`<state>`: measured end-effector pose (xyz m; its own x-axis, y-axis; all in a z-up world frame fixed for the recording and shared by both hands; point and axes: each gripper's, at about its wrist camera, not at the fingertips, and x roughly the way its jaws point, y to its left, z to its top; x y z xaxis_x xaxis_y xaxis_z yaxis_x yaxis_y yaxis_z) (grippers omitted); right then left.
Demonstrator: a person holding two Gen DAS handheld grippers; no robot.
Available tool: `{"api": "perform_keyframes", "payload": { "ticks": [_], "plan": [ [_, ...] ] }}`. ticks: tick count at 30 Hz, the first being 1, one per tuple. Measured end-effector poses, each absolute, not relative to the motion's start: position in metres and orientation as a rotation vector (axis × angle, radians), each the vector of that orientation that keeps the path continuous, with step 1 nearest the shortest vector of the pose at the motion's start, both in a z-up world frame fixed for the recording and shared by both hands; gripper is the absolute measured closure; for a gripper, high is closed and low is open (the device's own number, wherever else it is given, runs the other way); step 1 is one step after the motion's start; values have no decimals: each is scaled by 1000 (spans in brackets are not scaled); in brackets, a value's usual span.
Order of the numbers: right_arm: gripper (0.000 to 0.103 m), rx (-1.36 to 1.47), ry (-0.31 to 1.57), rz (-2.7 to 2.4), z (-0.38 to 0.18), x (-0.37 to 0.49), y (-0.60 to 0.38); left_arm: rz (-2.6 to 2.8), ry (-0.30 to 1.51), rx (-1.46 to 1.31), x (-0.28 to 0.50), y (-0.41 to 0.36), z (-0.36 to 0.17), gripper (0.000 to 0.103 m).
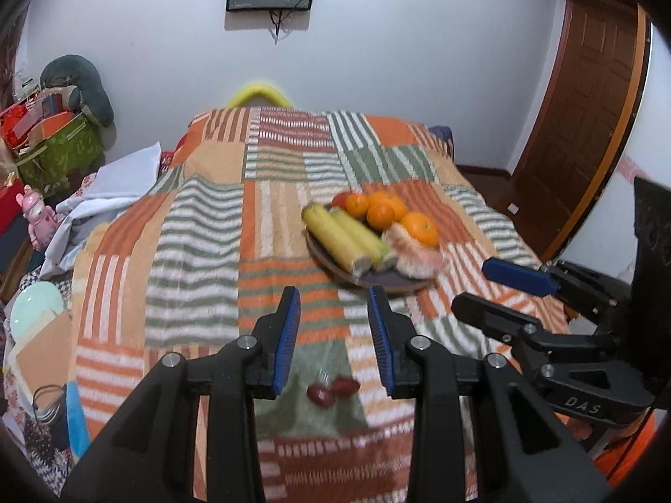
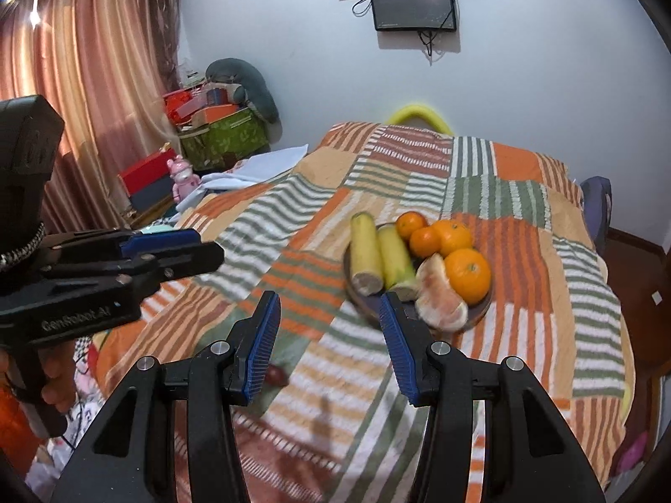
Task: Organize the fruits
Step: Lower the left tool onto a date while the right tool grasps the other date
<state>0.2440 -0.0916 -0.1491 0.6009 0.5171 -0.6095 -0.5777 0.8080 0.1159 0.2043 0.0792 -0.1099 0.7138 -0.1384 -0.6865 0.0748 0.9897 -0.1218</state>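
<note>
Black-framed, blue-padded, the left gripper (image 1: pixel 334 335) is hovering above the striped blanket (image 1: pixel 201 260) on the near side of the plate (image 1: pixel 335 266); its fingers (image 1: pixel 289 335) are standing apart with nothing between the pads. Beside it, the right gripper (image 2: pixel 330 341) is also hanging on the near side of the plate, fingers spread somewhat wider and holding nothing.

Two small dark red fruits (image 1: pixel 331 390) are lying on the blanket, well apart from the plate and on its near side, seen between the left gripper's fingers.

On the plate, two yellow-green cylindrical pieces (image 2: pixel 379 257) are lying side by side, touching along their length. Their long axes are running roughly from the near rim toward the far rim, with the pale cut ends facing the grippers. Whether these pieces are corn or another produce cannot be told.

Four oranges (image 2: pixel 467 274) are sitting on the plate to the right of and behind the cylinders, round, bright and glossy. A peeled, pale pink citrus segment (image 2: pixel 440 297) is resting at the near rim, touching the largest orange. One red fruit (image 1: pixel 340 199) is showing at the plate's far edge.
</note>
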Motion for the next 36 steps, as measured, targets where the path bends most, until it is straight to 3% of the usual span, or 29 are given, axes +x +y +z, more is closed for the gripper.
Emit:
{"api": "perform_keyframes", "payload": {
  "ticks": [19, 25, 28, 36],
  "plan": [
    [57, -163, 842, 649, -214, 242, -65, -173, 1054, -162, 205, 81, -230, 71],
    [57, -153, 888, 658, -232, 248, -65, -162, 1034, -159, 216, 83, -234, 71],
    [57, -150, 902, 674, -234, 250, -63, -181, 1019, -186, 216, 87, -235, 80],
    [57, -176, 926, 728, -243, 251, -39, -111, 970, -203, 199, 109, -225, 80]
  ]
}}
